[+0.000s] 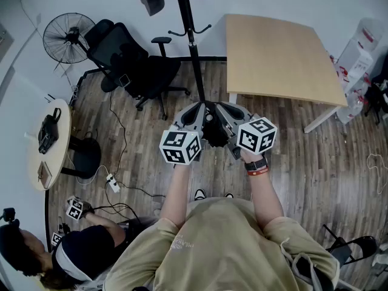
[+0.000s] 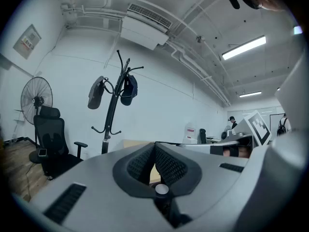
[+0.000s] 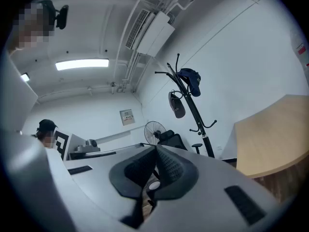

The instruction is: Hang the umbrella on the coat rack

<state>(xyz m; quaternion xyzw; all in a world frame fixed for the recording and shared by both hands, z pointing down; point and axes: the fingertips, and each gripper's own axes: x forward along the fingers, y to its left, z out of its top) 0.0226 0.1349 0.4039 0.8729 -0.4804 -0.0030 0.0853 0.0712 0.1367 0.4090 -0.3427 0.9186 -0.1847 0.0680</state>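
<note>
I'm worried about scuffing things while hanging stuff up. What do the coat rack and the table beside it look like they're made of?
Coat rack: probably metal tube with a black painted finish, judging by its thin straight pole and slim curved hooks. Table: light wood or wood-look laminate, matte, judging by its even pale tan top with no glare.

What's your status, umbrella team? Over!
Left gripper shut, empty; right gripper shut, empty. Coat rack ahead, a grey thing and a dark blue thing hanging. Office chair beside it.
</note>
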